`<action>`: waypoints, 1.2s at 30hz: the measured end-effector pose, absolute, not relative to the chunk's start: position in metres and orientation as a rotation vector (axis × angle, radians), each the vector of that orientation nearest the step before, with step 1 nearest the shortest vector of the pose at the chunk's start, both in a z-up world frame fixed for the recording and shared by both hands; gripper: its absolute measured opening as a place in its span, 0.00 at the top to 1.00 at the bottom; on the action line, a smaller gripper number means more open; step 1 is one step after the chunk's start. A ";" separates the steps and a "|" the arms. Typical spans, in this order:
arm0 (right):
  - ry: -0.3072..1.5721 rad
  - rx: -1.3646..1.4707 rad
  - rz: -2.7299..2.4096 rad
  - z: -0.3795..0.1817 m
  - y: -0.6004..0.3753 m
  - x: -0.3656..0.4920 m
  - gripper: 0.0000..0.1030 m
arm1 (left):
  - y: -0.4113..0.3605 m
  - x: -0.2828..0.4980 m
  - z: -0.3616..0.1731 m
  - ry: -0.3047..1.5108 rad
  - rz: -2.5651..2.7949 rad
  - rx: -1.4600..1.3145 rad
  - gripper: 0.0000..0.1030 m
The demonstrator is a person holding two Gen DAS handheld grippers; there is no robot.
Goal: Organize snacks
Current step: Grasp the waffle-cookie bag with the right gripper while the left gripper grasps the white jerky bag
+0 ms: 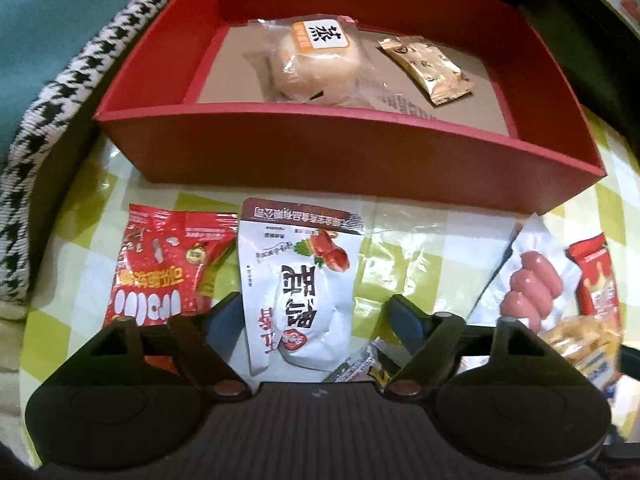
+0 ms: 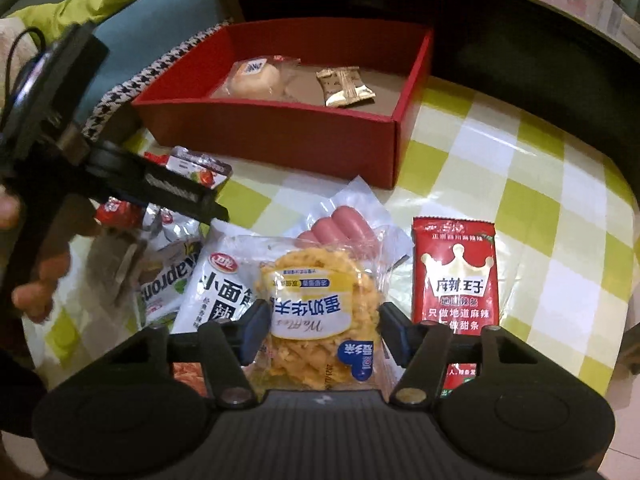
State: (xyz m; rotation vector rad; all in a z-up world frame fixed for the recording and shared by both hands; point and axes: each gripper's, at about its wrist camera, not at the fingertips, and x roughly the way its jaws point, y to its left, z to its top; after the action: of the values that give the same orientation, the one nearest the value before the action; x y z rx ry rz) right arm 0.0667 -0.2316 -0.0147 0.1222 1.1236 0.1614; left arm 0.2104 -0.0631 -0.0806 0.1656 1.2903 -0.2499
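Note:
A red box (image 1: pixel 320 148) (image 2: pixel 280 136) stands on the checked table and holds a wrapped bun (image 1: pixel 316 64) (image 2: pixel 256 76) and a gold candy packet (image 1: pixel 428 68) (image 2: pixel 344 86). My left gripper (image 1: pixel 312 312) is open, its jaws either side of a white duck-leg pouch (image 1: pixel 296 288) lying in front of the box. My right gripper (image 2: pixel 320 324) is open around a clear pack of yellow crisp cake (image 2: pixel 316 312). The left gripper also shows in the right wrist view (image 2: pixel 176 196), over the pile.
A red-white candy bag (image 1: pixel 160 268) lies left of the pouch. A sausage pack (image 1: pixel 532 284) (image 2: pixel 344 224), a red spicy-strip packet (image 2: pixel 456 276), a white noodle bag (image 2: pixel 224 284) and a green-lettered packet (image 2: pixel 168 280) lie on the green-checked cloth (image 2: pixel 520 160). A houndstooth cushion (image 1: pixel 60 100) lies left.

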 end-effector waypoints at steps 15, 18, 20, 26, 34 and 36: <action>1.089 0.206 0.150 0.003 -0.252 0.074 0.49 | -0.061 0.206 -0.055 1.255 -0.256 0.117 0.43; 1.115 0.213 0.148 -0.007 -0.254 0.076 0.48 | -0.060 0.204 -0.057 1.261 -0.259 0.114 0.43; 1.125 0.248 0.143 -0.014 -0.259 0.077 0.48 | -0.058 0.204 -0.060 1.274 -0.256 0.110 0.43; 1.130 0.381 0.147 -0.016 -0.273 0.079 0.18 | -0.051 0.205 -0.060 1.285 -0.265 0.089 0.43; 1.178 0.331 0.228 -0.031 -0.237 0.083 0.00 | -0.049 0.205 -0.065 1.306 -0.255 0.081 0.42; 1.164 0.291 0.184 -0.037 -0.231 0.084 0.00 | -0.049 0.205 -0.068 1.316 -0.258 0.076 0.42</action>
State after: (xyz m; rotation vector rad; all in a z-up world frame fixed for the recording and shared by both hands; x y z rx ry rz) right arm 0.0840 -0.2310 -0.0373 0.2906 1.1637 0.1844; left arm 0.2055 -0.0488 -0.0677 0.0758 1.3162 -0.2584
